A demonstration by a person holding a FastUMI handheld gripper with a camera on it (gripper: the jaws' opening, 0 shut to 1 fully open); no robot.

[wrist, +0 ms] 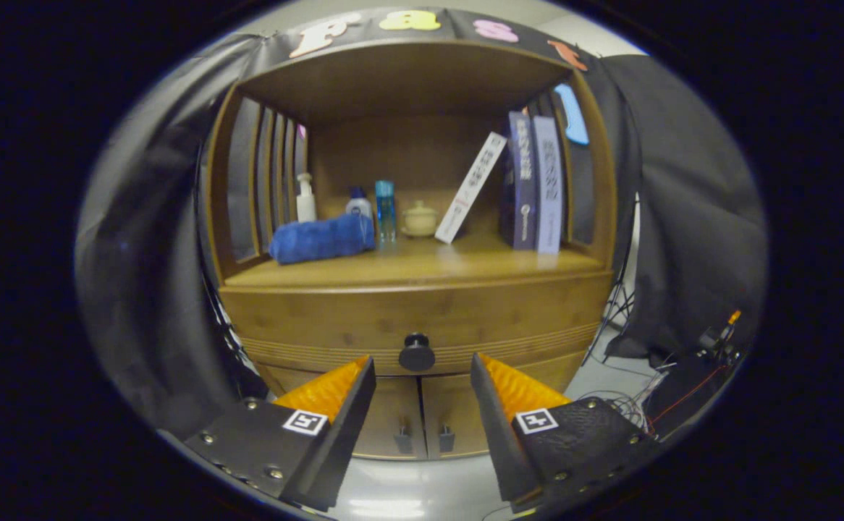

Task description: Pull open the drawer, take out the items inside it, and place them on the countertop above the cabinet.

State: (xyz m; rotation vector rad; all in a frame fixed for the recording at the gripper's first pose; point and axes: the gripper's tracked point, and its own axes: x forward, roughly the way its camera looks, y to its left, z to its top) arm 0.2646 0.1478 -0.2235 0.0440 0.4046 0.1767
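Your gripper (423,369) sits at the bottom middle of the frame with its fingers spread wide, holding nothing. The round dark knob (417,352) lies just ahead, in the gap between the two fingertips and apart from both.

That knob is on the drawer (335,322), a wide wooden front across the lower centre of the frame. Its long axis runs side to side, its face is turned straight toward you, and it is shut flush with the cabinet (228,217). Below it, between your fingers, two small doors (422,423) meet at a centre seam, each with a little handle.

The countertop (422,264) above the drawer is a warm wood shelf in the middle of the frame. On its left lies a rolled blue towel (321,239), long axis side to side. Behind it stand a white pump bottle (305,199), a smaller capped bottle (357,202) and a blue bottle (385,210). A cream lidded pot (420,218) sits at centre. A white book (470,188) leans rightward against upright books (534,184) on the right.

Black cloth (690,217) hangs around the cabinet. At lower right, a pale floor (603,373) carries a stand's legs (614,307) and tangled cables (682,383).
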